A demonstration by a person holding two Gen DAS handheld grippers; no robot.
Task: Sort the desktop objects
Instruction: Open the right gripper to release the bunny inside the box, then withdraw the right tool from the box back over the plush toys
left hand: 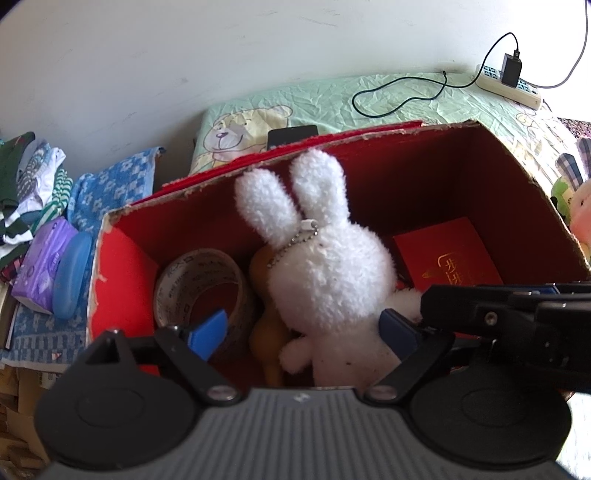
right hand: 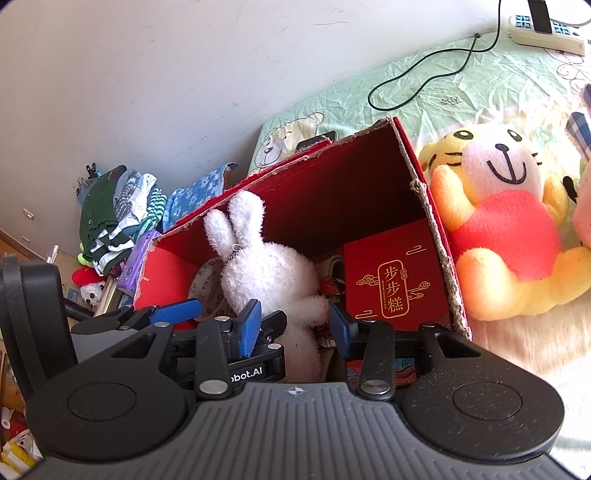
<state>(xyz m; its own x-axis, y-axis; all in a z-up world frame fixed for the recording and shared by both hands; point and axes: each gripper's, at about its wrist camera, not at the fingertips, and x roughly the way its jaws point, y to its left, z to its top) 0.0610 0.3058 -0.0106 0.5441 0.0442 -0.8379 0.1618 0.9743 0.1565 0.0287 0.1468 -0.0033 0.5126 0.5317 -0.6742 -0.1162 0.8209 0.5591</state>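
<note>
White plush rabbit (left hand: pixel 325 273) lies in red box (left hand: pixel 517 162) between both grippers' parted jaws.

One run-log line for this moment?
left gripper: open, straddling white bunny | right gripper: around bunny's lower body, contact unclear | bunny in red box

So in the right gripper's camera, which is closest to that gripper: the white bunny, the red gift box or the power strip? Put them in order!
From the right gripper:
1. White bunny, between its fingers, inside the cardboard box.
2. Red gift box, just beyond, on the box's right side.
3. Power strip, far off at the top right, on the green sheet.
</note>
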